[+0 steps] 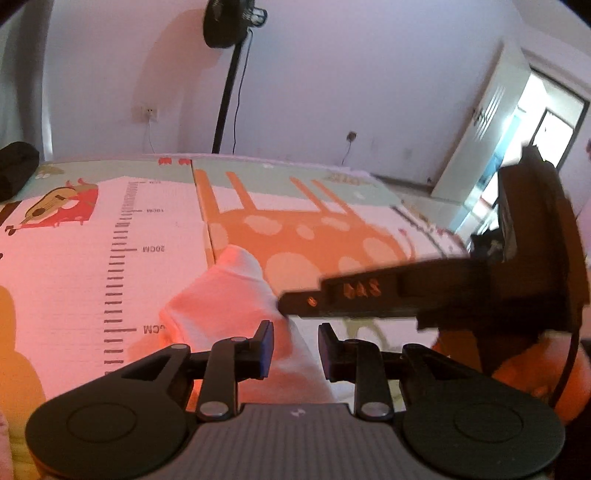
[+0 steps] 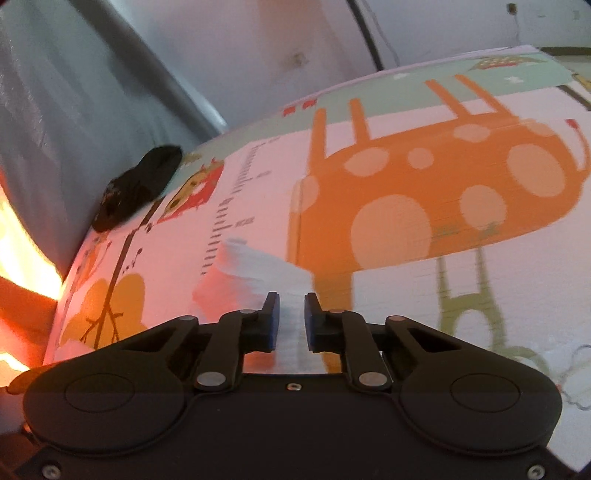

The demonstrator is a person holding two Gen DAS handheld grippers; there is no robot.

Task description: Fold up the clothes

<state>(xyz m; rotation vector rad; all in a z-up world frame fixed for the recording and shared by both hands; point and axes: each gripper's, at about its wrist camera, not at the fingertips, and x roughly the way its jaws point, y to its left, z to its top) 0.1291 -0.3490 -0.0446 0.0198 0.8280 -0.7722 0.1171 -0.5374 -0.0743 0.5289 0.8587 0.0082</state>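
Pale lilac walls and a black standing fan are framing a play mat printed with an orange spotted giraffe and a ruler scale, which is serving as the folding surface. A small white knitted garment is lying bunched on the mat, straddling the seam between the ruler panel and the giraffe panel (its exact type cannot be told from this heap). The left gripper is hovering just over the garment's near edge with its blue-padded jaws standing apart; cloth is showing between them, but the pads are not pressing on it. The right gripper is reaching in from the side, its dark finger crossing the left view just above the cloth; in its own view the jaws are sitting narrowly spaced with a strip of white fabric running between them, seemingly pinched. A black bundle is resting at the mat's far edge, well apart from the work. Judging by the rumpled, unflattened shape, no clean fold is showing yet: the garment is still needing to be spread, squared and doubled over, so the task is appearing to be at an early stage.
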